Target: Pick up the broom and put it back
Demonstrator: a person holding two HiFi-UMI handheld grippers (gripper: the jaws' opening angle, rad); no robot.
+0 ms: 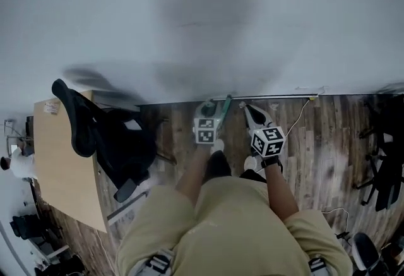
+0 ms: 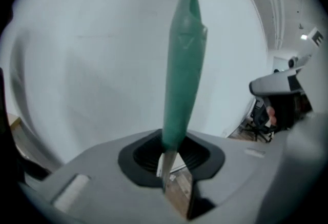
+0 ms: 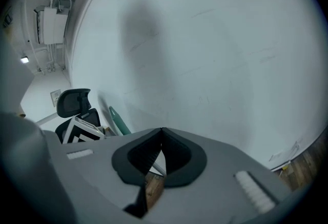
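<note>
Biggest thing here is the white wall (image 1: 202, 16), right in front of the person, w/ the wooden floor (image 1: 328, 142) running up to it. A desk (image 1: 63, 167) and a black office chair (image 1: 107, 136) sit to the left. The broom handle (image 2: 183, 64) stands nearly upright close to that wall, green grip tapering upward. The left gripper (image 2: 171, 159) is clamped on it about where the green grip meets the metal shaft. The broom head isn't in any view, so can't tell if it's off the floor. The right gripper (image 3: 160, 138) has its jaws together on nothing, just beside the left one. Main risk, imo: a one-gripper hold high on a long tool, so the unseen lower end could swing & knock the chair or the person's legs. Next: the grip is tapered and looks smooth, so the handle may slide or twist between the pads if tipped. Its top could also scrape the wall. Smallest: the thin white cable (image 1: 302, 110) by the wall's foot could snag the bristles.
</note>
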